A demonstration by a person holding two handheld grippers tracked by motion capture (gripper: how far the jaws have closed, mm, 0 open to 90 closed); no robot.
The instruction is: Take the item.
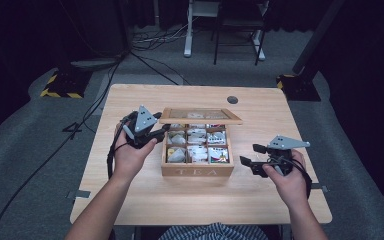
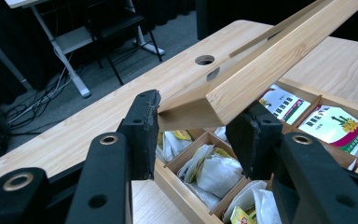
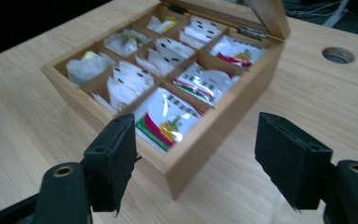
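Observation:
A wooden tea box [image 1: 197,171] marked TEA stands mid-table, its compartments full of tea bags [image 2: 212,170] and packets [image 3: 168,119]. Its glass-paned lid [image 1: 200,116] is raised partway on its back hinges. At the lid's left front corner, my left gripper [image 1: 157,132] is shut on the lid [image 2: 261,60], with the corner between its black pads [image 2: 144,126]. My right gripper [image 1: 251,155] hovers to the right of the box, open with nothing between its jaws. In the right gripper view this gripper [image 3: 196,158] faces the box's near corner [image 3: 214,135] from a short way off.
The light wood table [image 1: 190,200] has a round cable hole [image 1: 232,99] behind the box on the right. Cables, a desk frame [image 1: 187,30] and a chair [image 1: 237,27] stand on the grey floor beyond the table's far edge.

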